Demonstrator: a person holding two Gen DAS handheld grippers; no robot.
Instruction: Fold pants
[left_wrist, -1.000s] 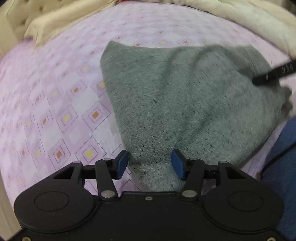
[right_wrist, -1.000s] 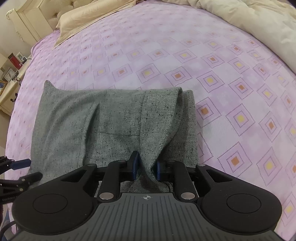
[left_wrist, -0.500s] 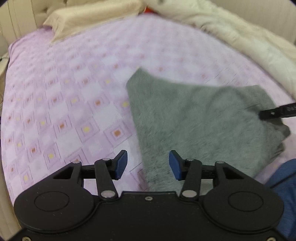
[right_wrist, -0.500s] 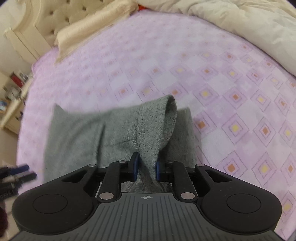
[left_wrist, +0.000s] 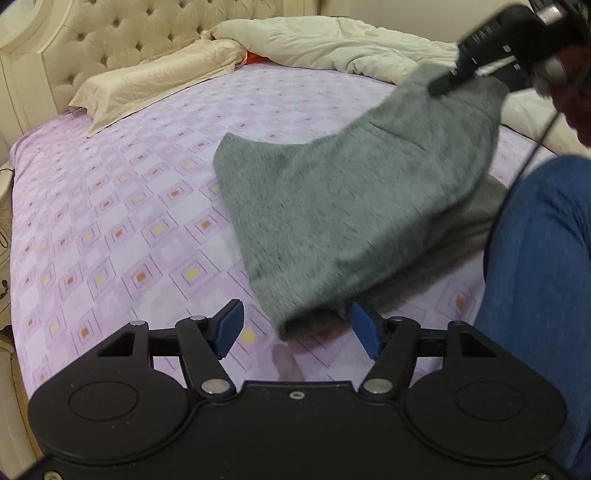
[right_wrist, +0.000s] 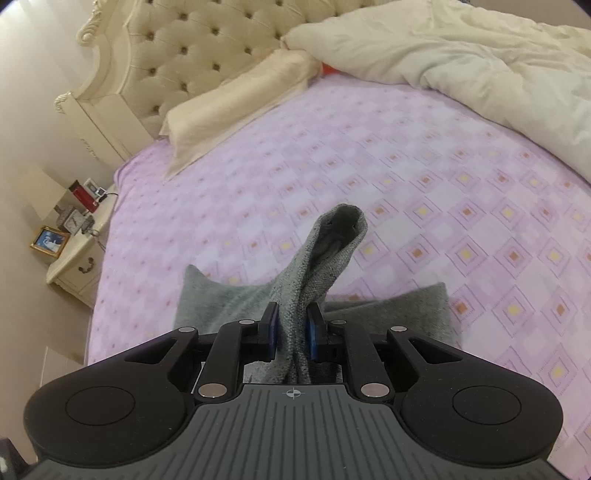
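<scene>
The pants (left_wrist: 351, 206) are matt, flecked grey knit cloth, the bedsheet (left_wrist: 110, 229) smooth printed fabric, the headboard (right_wrist: 192, 48) tufted and slightly glossy, the pillow (right_wrist: 236, 99) satiny.

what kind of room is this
Most likely a bedroom: a bed with a tufted cream headboard, a pillow and a rumpled duvet on a lilac patterned sheet, plus a nightstand holding small items beside it.

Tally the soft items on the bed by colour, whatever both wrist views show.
Grey: 1, the pants
Cream: 2, the pillow and the duvet
Purple: 1, the patterned sheet
Total: 4
</scene>
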